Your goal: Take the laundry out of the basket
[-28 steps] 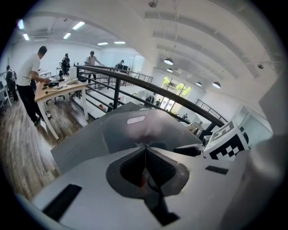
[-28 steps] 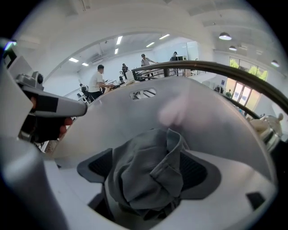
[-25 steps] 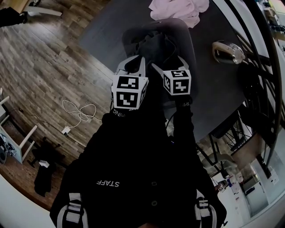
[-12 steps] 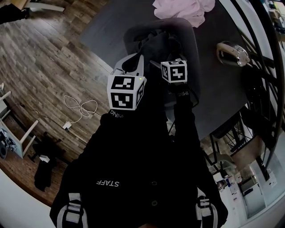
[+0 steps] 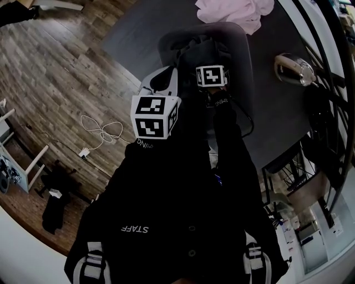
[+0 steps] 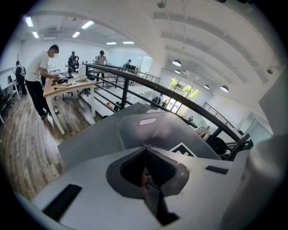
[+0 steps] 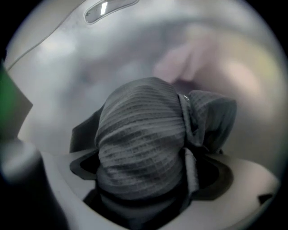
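A grey basket [image 5: 244, 50] stands on the dark table and holds dark laundry [image 5: 194, 52]. In the head view my right gripper [image 5: 211, 76] points steeply down into the basket, its jaws hidden under its marker cube. The right gripper view shows that gripper [image 7: 144, 175] open. Its jaws have just been opening and stand wide, with a bunched grey ribbed cloth [image 7: 139, 139] filling the gap between them. My left gripper [image 5: 161, 83] hovers at the basket's near rim. In its own view the left gripper [image 6: 145, 152] is shut and empty, facing the basket [image 6: 148, 130]. Pink laundry [image 5: 236, 11] lies on the table behind the basket.
A shiny metal vessel [image 5: 291, 67] sits on the table [image 5: 138, 33] to the right. A black railing [image 5: 327, 83] runs along the right. A white cable [image 5: 100, 130] lies on the wooden floor at left. People stand at a desk [image 6: 67, 83] far off.
My right gripper has sunk down into the basket onto the laundry. The left gripper has hardly moved.
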Available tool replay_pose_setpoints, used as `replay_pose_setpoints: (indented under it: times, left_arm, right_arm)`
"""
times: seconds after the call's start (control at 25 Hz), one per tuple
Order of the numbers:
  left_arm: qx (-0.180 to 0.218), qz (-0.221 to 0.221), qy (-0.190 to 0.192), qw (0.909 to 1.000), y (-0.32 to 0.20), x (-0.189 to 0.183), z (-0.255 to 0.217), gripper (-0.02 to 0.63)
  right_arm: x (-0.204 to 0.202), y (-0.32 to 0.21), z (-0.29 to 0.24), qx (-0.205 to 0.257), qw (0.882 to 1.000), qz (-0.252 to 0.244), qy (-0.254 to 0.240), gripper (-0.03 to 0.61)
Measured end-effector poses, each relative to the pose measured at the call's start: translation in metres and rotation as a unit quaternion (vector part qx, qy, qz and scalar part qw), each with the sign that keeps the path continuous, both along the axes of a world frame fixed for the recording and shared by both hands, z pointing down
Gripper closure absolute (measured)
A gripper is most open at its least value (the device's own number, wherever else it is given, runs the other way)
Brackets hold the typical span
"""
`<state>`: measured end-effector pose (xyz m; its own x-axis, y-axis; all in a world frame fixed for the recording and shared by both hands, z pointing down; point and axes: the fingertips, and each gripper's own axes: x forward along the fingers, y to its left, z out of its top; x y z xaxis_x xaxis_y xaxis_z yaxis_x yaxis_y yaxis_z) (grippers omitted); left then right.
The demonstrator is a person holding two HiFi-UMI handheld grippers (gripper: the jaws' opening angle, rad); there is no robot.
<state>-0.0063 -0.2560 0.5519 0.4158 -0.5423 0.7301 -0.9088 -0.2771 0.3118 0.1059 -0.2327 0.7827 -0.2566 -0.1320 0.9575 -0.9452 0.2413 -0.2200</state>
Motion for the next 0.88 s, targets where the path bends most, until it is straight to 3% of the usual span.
replay_pose_setpoints:
  times: [0.4,0.68,0.88]
  left_arm:
    - [0.001,0.001,0.004,1.0000,0.011,-0.002,-0.002,0.612]
    - [0.012,-0.009,-0.002,0.9999,0.020,-0.014,-0.010,0.612]
    - [0.031,-0.015,0.002,0.9994,0.028,-0.023,-0.027,0.612]
  right_arm:
    - [0.003,-0.004,0.002,0.010,1.000,0.000,0.021,0.005]
    - [-0.003,0.000,-0.012,0.047,0.998,0.018,0.042,0.251]
    - [-0.005,0.001,-0.033,0.073,0.997,0.028,0.026,0.328]
